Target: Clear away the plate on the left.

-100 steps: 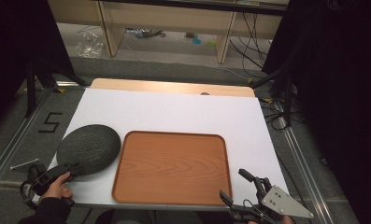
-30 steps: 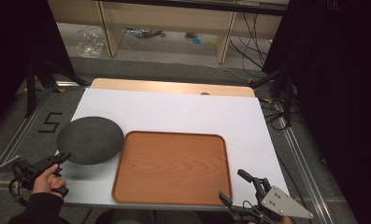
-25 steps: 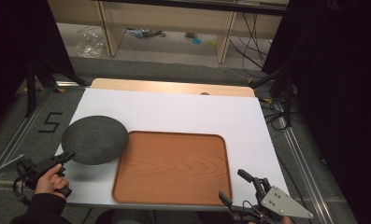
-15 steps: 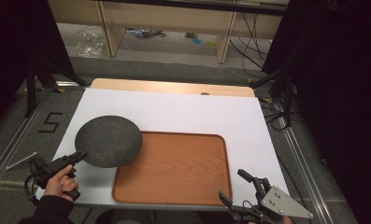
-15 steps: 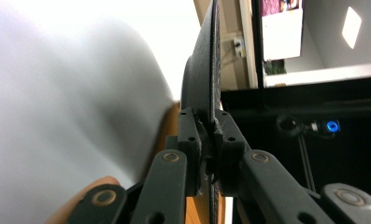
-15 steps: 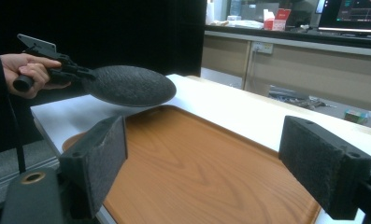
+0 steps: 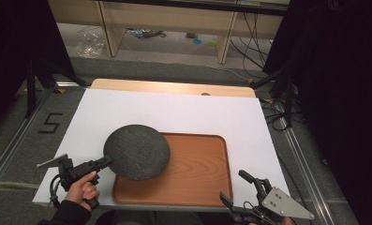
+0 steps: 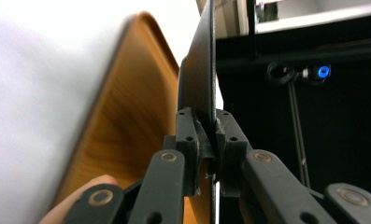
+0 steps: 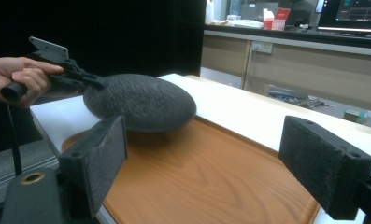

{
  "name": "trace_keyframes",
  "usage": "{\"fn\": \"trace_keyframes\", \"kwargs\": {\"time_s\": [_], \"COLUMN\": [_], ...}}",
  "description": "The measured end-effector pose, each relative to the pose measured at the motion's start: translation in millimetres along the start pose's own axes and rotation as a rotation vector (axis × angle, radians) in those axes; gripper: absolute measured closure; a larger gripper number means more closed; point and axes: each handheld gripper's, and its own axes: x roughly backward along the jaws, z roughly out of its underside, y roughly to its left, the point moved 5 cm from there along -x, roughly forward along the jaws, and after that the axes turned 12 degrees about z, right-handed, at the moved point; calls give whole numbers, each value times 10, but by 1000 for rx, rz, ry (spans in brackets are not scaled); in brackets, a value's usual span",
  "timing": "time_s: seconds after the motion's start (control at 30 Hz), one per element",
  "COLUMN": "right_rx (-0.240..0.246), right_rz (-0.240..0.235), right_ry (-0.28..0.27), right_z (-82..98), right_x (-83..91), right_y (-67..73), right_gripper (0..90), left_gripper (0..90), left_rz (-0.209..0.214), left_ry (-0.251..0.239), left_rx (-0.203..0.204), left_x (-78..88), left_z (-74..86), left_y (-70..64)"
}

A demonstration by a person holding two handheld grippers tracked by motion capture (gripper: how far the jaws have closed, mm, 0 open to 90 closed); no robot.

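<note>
The left gripper [image 7: 105, 162], clamped on the rim of the dark round mat [image 7: 137, 151], carries it over the wooden tray's [image 7: 197, 168] left edge; next, centre and lower it, while the right gripper [image 7: 237, 188] waits open.

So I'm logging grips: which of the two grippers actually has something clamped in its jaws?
The left gripper: its jaws pinch the rim of the dark round plate, held above the wooden tray. The right gripper has its jaws spread wide with nothing between them.
</note>
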Motion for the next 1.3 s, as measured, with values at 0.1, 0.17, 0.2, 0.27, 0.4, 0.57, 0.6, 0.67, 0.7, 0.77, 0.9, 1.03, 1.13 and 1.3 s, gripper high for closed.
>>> {"fn": "trace_keyframes", "kwargs": {"time_s": [0.1,0.17,0.2,0.27,0.4,0.57,0.6,0.67,0.7,0.77,0.9,1.03,1.13,1.3], "right_rx": [1,0,0,1,4,6,4,0,-2,-4,7,8,-2,-8], "right_rz": [0,2,4,4,8,-3,-6,-4,5,-4,7,2,2,-6], "right_ry": [2,2,3,1,-4,9,5,-1,3,4,-7,-8,-5,15], "right_z": [2,1,1,0,-2,4,1,-1,1,0,-4,-7,-6,3], "right_x": [2,0,3,3,6,6,7,4,7,8,4,4,7,15], "right_y": [-2,-5,-4,-4,-9,1,3,3,-2,5,-11,-6,1,12], "right_gripper": [162,162,162,162,162,162,162,162,162,162,161,162,162,162], "left_gripper": [818,822,823,823,822,819,818,817,814,813,818,828,836,864], "left_rz": [4,5,8,4,-16,-38,-43,-47,-46,-51,-44,-70,-84,-146], "left_ry": [28,64,76,101,134,173,183,195,196,209,210,243,243,283], "left_rx": [0,-21,-17,-27,-37,-44,-47,-45,-50,-45,-68,-97,-100,-129], "left_x": [-87,-125,-180,-198,-270,-361,-390,-404,-414,-430,-473,-489,-508,-488], "left_z": [103,160,230,277,370,480,515,538,548,566,596,642,660,669], "left_y": [-31,-28,-46,-42,-22,17,29,30,34,43,50,65,76,138]}}
